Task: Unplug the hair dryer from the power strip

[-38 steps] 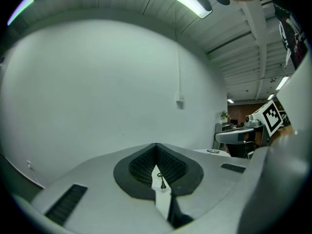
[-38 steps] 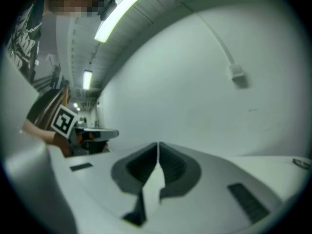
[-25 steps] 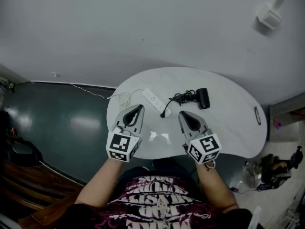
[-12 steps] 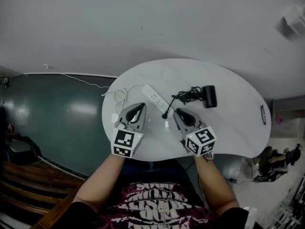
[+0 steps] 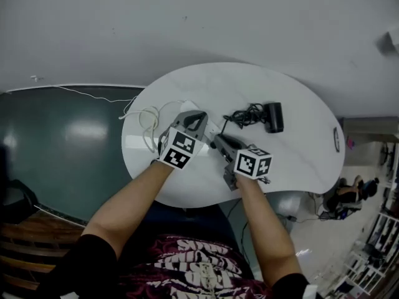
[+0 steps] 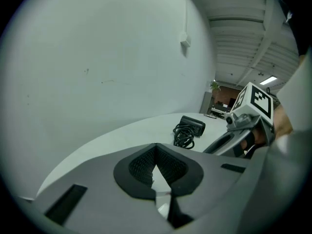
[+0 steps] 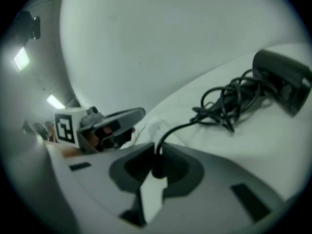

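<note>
Left gripper (image 6: 156, 152): matt grey plastic, ribbed black pads (image 6: 142, 166). Beyond it, smooth white tabletop (image 6: 126, 139) with faint sheen; matt black plastic hair dryer (image 6: 195, 125), rubbery cord (image 6: 183, 138).

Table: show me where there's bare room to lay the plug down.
Bare: the far strip of the table between its far rim and the cord bundle; the right end, between the hair dryer and a small dark item at the rim. Crowded: the middle, from the white cable coil past the plug to the cord bundle.
</note>
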Motion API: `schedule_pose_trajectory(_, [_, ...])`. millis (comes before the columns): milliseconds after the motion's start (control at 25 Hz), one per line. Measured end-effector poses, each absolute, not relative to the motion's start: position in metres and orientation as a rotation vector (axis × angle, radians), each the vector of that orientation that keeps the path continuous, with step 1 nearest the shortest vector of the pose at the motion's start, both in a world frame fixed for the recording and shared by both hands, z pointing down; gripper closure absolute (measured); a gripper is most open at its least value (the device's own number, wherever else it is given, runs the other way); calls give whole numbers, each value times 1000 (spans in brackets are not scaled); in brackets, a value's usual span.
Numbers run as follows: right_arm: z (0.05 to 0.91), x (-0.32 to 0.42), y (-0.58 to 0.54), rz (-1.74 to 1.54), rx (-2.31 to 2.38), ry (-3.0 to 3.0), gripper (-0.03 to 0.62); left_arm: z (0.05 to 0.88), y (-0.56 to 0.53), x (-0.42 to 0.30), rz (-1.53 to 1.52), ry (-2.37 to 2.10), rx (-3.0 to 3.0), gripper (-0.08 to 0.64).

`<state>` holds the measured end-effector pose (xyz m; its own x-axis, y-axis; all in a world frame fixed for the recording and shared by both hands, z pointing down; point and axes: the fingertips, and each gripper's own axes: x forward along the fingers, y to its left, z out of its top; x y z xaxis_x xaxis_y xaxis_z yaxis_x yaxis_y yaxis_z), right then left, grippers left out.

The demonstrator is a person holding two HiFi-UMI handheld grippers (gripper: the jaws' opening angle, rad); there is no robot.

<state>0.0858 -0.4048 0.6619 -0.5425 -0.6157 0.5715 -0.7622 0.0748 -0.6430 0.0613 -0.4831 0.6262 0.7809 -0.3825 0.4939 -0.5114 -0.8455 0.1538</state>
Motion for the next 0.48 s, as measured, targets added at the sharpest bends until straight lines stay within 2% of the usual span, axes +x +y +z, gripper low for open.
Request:
schedule_pose_trajectory(40, [659,88,-407,1446,1452,-2201,527,632,-483,66,669,-644,2697,545])
schedule_pose_trajectory(280, [646,117,-420,1398,1580,-2277,528,652,-486,97,651,-423,2687,545])
schedule_pose_trajectory(480, [648,124,-431,1394,1564,-2298,528,674,-473,105,798,-347,2716,545])
